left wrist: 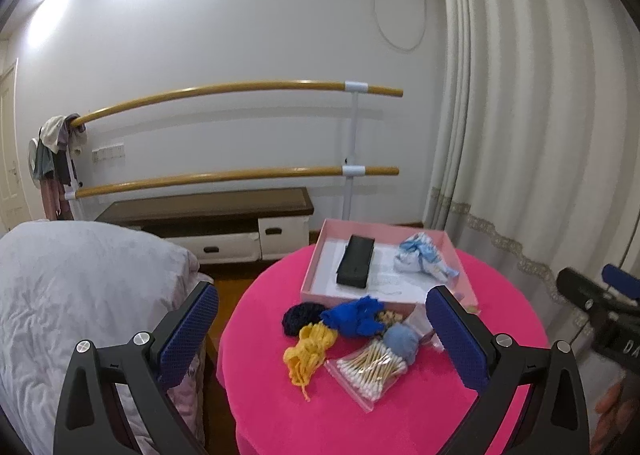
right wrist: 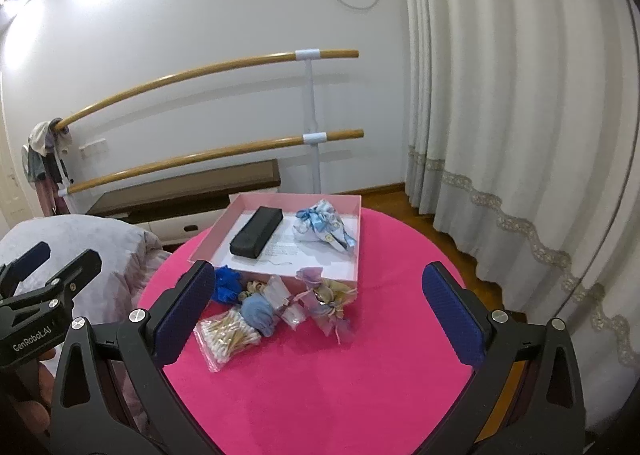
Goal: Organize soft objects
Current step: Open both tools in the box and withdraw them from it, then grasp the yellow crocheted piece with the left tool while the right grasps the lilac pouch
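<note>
Both grippers, left gripper [left wrist: 322,319] and right gripper [right wrist: 316,295], hover with jaws spread and empty over the pink table [right wrist: 320,383], where soft objects [left wrist: 344,335] cluster at 6 o'clock of the pink box [right wrist: 356,215] holding a black case [right wrist: 256,237] and blue pouch [right wrist: 320,225].

The surface [left wrist: 360,427] wears hot pink; the box [left wrist: 316,255] is pale pink (white inside), holding a black case [left wrist: 355,261] and a blue-and-white patterned pouch [left wrist: 420,257]. Nearby yarn: yellow [left wrist: 306,355], royal blue [left wrist: 354,315], navy [left wrist: 298,315]
</note>
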The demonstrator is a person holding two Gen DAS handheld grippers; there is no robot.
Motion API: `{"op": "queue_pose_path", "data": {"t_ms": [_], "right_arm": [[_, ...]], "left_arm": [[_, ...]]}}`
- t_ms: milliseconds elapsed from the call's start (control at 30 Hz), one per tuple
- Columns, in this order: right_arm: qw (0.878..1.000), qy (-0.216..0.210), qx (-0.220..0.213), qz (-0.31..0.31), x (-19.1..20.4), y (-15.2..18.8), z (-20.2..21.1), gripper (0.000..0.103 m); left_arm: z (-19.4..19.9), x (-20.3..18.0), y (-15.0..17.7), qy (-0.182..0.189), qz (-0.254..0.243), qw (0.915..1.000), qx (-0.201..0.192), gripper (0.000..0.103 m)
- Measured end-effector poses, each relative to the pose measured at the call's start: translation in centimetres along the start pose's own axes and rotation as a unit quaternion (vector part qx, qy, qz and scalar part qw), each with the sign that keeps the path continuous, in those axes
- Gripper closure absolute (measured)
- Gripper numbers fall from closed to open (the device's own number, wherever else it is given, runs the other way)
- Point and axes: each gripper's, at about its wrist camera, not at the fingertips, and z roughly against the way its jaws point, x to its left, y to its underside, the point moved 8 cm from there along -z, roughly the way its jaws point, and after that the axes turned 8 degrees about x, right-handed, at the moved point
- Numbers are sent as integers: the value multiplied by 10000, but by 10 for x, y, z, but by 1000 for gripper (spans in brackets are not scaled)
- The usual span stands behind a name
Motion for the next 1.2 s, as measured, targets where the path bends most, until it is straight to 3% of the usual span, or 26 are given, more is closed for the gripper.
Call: {"op": "queue_pose_path", "data": {"t_ms": [300,567,867,1067,1167,1200], "right_arm": [[9978,79,653,-34,-16,33,-50,0],[9932,85,1158,-26,-18,53,-97,0],[9886,43,1499,-166,-24,63,-143,0],[9868,24,1611,-162,-21,60,-169,0],[9857,-54,1667,-236,-21,58,-180,0],[9853,-84,1680,-303,-22,58,-184,0]], "left_arm": [[-48,15,22,-197,-123,9981,576,0],[-119,22,41,-275,-147,9919,1230,0],[-195,25,45,-266,-115,9865,1613,3],[-240,26,53,-210,-37,9818,1889,15],[-260,26,58,-163,-6,9783,2066,27],[-265,27,53,-81,-13,9848,1737,32]]}}
